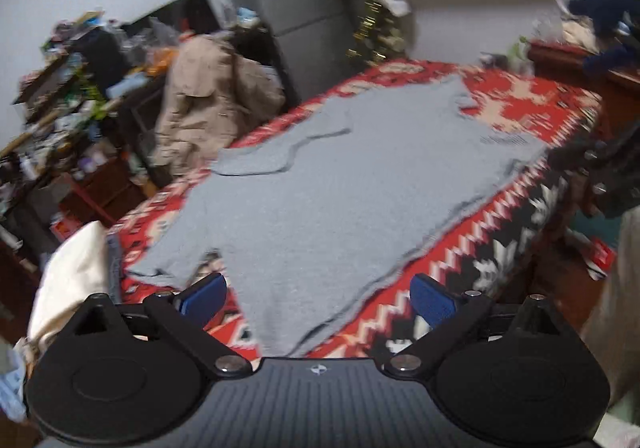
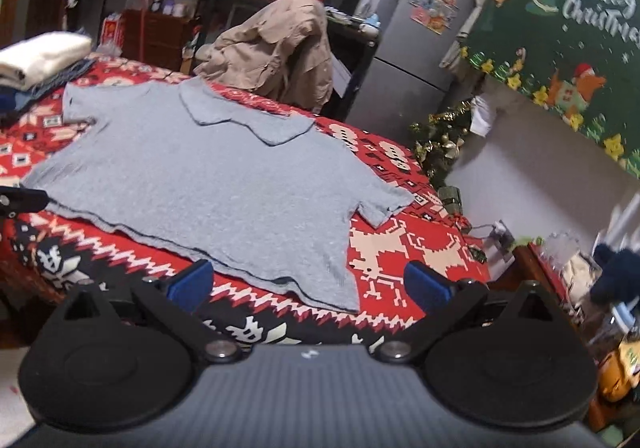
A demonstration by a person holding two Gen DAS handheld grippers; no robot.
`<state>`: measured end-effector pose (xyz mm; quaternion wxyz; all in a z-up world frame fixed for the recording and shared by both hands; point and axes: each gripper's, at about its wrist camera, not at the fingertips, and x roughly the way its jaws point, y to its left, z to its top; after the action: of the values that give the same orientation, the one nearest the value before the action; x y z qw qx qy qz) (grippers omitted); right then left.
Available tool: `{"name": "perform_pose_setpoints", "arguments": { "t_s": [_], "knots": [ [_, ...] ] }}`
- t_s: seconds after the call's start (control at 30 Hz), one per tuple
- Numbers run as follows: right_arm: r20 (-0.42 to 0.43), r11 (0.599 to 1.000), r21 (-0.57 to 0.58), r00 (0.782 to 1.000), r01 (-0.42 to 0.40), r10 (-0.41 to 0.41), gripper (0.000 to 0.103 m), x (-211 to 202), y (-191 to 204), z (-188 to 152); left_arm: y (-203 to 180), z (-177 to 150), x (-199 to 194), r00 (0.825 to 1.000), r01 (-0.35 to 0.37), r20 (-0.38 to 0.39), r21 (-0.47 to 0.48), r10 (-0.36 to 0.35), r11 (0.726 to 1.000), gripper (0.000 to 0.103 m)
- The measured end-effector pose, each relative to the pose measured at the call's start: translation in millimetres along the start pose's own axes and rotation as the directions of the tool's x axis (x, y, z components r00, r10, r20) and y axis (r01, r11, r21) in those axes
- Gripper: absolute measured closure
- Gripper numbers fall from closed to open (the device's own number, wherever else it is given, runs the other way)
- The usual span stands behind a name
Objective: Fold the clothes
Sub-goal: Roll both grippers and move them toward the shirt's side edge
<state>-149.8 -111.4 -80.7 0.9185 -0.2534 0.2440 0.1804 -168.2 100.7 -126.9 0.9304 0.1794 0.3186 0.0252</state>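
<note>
Your left gripper (image 1: pixel 318 298) has its blue-padded fingers (image 1: pixel 204 294) spread as wide as they go, and nothing sits between them; they hover just above the near hem of the light grey-blue short-sleeved polo shirt (image 1: pixel 340 183) without touching it. Your right gripper (image 2: pixel 308 286) is the same: fingers (image 2: pixel 426 286) fully apart, holding nothing, poised over the hem corner of the shirt (image 2: pixel 192 175) and the red, white and black patterned cloth (image 2: pixel 400 252) beneath it.

The shirt lies flat and spread out on that patterned cloth (image 1: pixel 516 107), which covers the surface. Its collar is at the far side, both sleeves are out to the sides, and the hem is towards you.

From the left view you see the dark frame of your other gripper (image 1: pixel 612 175) at the right edge, beside the shirt's hem, and a cream folded cloth (image 1: pixel 72 272) at the surface's left edge. A beige jacket (image 1: pixel 208 95) hangs over a chair behind.

The right view shows what the left blurs or cuts off: a green "Merry Christmas" wall hanging (image 2: pixel 560 31), a small tinsel-trimmed tree (image 2: pixel 444 139) below it, and a stack of folded clothes (image 2: pixel 36 63) with a cream piece on top at the far left corner. The beige jacket (image 2: pixel 272 47) and a grey fridge (image 2: pixel 416 47) appear in both views.
</note>
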Motion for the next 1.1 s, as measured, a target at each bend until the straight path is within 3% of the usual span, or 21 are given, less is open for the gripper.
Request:
{"name": "perform_pose_setpoints", "arguments": {
  "t_s": [0.1,0.2,0.27,0.33,0.37,0.4,0.57,0.6,0.67,0.73,0.9,1.03,1.1],
  "knots": [
    [-0.013,0.998,-0.056,1.000,-0.009,0.008,0.005,10.7,2.0,2.2,-6.7,2.8,11.2,1.000,0.024,-0.009,0.032,-0.024,0.999,0.013],
    [-0.043,0.993,-0.114,0.998,-0.040,0.035,0.011,26.5,2.0,4.0,-20.6,6.9,23.8,0.999,0.033,-0.013,0.128,-0.032,0.991,0.036],
    [-0.036,0.976,-0.216,0.999,-0.030,0.022,0.013,39.5,7.4,1.3,-30.0,9.1,30.6,1.000,0.019,0.011,0.194,-0.021,0.981,0.048],
    [-0.026,0.952,-0.306,0.999,-0.029,0.023,0.021,50.0,13.4,-2.5,-35.9,11.5,38.7,0.999,0.030,0.016,0.243,-0.035,0.970,0.061],
    [-0.037,0.940,-0.339,0.999,-0.045,0.035,0.031,56.1,15.2,-3.4,-38.5,12.4,43.7,0.999,0.041,0.010,0.265,-0.045,0.963,0.065],
    [-0.054,0.932,-0.358,0.997,-0.065,0.049,0.038,61.2,16.0,-3.7,-41.0,13.1,48.4,0.998,0.053,0.003,0.289,-0.056,0.956,0.065],
    [-0.087,0.906,-0.405,0.992,-0.123,0.096,0.039,81.4,18.2,-5.5,-50.7,11.6,65.9,0.993,0.120,-0.044,0.369,-0.112,0.922,0.066],
    [-0.093,0.906,-0.402,0.990,-0.136,0.108,0.038,83.5,18.2,-5.6,-52.2,10.1,68.2,0.992,0.124,-0.049,0.384,-0.114,0.915,0.068],
    [-0.100,0.905,-0.397,0.987,-0.153,0.123,0.037,87.0,18.7,-6.9,-54.1,8.3,70.6,0.991,0.133,-0.059,0.418,-0.118,0.899,0.084],
    [-0.106,0.904,-0.394,0.986,-0.163,0.132,0.036,90.1,18.8,-8.3,-55.8,6.8,72.4,0.990,0.142,-0.070,0.453,-0.123,0.880,0.092],
    [-0.116,0.910,-0.373,0.982,-0.180,0.147,0.035,93.1,15.6,-8.5,-64.4,1.0,72.7,0.994,0.104,-0.050,0.570,-0.092,0.815,0.092],
    [-0.121,0.904,-0.385,0.981,-0.188,0.153,0.031,93.1,15.8,-11.8,-67.8,-0.4,73.5,0.996,0.086,-0.033,0.599,-0.082,0.796,0.091],
    [-0.123,0.897,-0.399,0.981,-0.188,0.151,0.031,92.5,16.1,-15.5,-64.7,1.5,75.2,0.996,0.090,-0.036,0.580,-0.085,0.809,0.101]
  ]
}}
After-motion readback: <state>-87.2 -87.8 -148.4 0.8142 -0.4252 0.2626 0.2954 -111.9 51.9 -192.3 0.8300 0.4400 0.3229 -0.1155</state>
